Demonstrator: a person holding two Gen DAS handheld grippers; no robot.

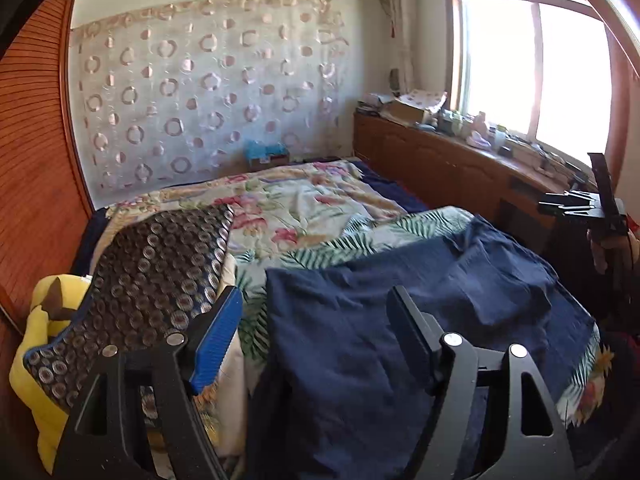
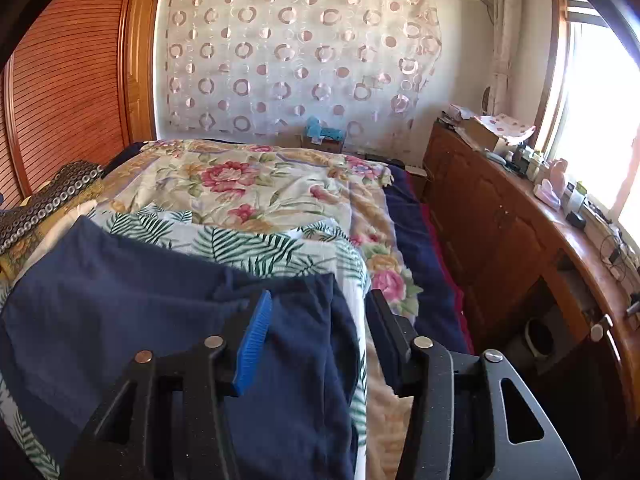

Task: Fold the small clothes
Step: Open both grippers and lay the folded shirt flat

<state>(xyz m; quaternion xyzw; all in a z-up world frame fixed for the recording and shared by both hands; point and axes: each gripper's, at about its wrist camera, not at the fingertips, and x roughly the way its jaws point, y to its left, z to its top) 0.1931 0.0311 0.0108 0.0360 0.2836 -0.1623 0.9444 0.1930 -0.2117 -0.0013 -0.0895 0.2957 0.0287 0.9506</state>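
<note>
A navy blue garment lies spread and wrinkled on a leaf-print cloth at the near end of the bed; it also shows in the right wrist view. My left gripper is open and empty, hovering over the garment's left near corner. My right gripper is open and empty, above the garment's right near edge. The right gripper also appears at the right edge of the left wrist view.
A floral quilt covers the bed. A dark circle-patterned pillow and a yellow plush lie at the left. A wooden cabinet with clutter runs along the right under the window. A slatted wooden wardrobe stands left.
</note>
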